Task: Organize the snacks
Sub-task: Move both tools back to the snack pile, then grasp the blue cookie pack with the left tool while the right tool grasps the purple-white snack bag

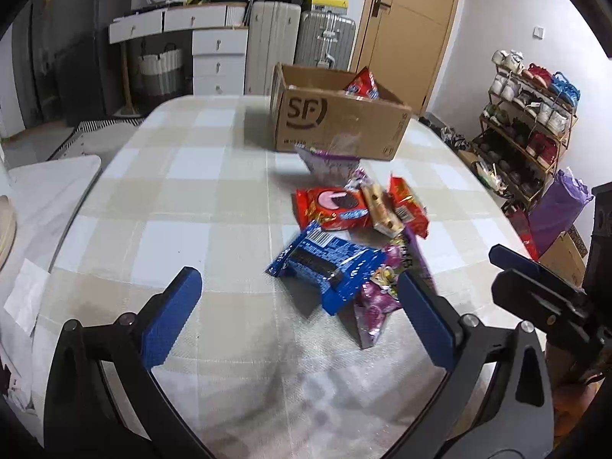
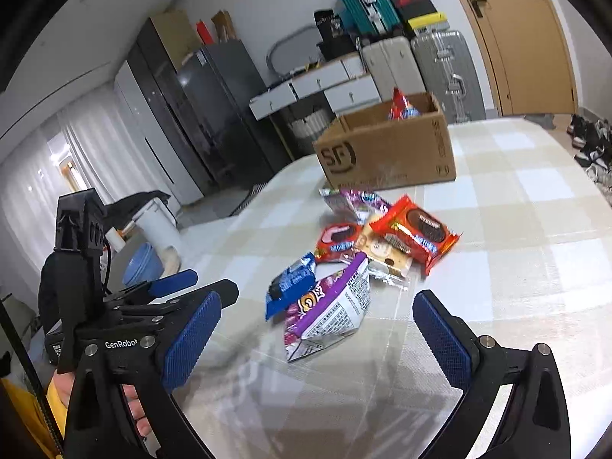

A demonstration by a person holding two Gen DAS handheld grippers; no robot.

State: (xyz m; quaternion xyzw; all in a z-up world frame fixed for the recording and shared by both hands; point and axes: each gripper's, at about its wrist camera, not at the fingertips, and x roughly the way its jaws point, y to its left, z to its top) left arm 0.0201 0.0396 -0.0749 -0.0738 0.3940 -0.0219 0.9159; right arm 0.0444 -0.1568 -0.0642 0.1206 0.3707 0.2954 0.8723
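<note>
Snacks (image 1: 355, 229) lay heaped mid-worktop (image 1: 172, 199), near the open cardboard box (image 1: 336, 122) that already held one red packet (image 1: 363, 84), apparently their destination, while the left tool (image 1: 302, 313) and right tool (image 2: 317, 329) hovered released, empty

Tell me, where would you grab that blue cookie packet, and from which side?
I'd probably take the blue cookie packet by its crimped end with the barcode, on its far-left side. That end looks thin, lies on bare tablecloth, and points away from the purple candy bag that overlaps its near-right end. The open left gripper could come from the left.
</note>
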